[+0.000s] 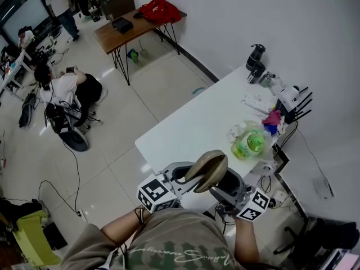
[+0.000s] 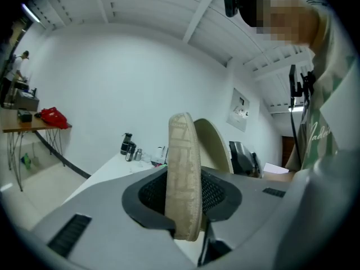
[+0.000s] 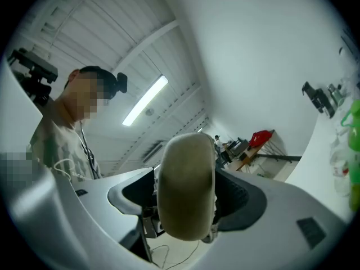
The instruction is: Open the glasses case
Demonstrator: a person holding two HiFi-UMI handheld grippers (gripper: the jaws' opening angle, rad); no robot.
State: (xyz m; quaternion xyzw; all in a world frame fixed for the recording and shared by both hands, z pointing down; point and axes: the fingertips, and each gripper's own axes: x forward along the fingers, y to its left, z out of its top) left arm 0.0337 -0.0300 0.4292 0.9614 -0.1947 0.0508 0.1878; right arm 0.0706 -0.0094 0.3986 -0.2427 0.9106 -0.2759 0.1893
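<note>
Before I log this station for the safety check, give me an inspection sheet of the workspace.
Surface: white table, set against the wall.
Job's things: glasses case, held in the air, halves parted.
Clutter: green plastic item, black bottle, along the table's right side.
Grippers: left gripper and right gripper, fingers closed on the case.
Cables: cord trailing across the floor.
Surroundings: wooden desk with red bag; person seated on the floor.

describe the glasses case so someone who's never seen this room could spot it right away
Find the long white table by the wall, then the left gripper and right gripper at its near end. The glasses case is held up between them: a tan oval clamshell with its halves parted, unlike the green bag lying on the table.
</note>
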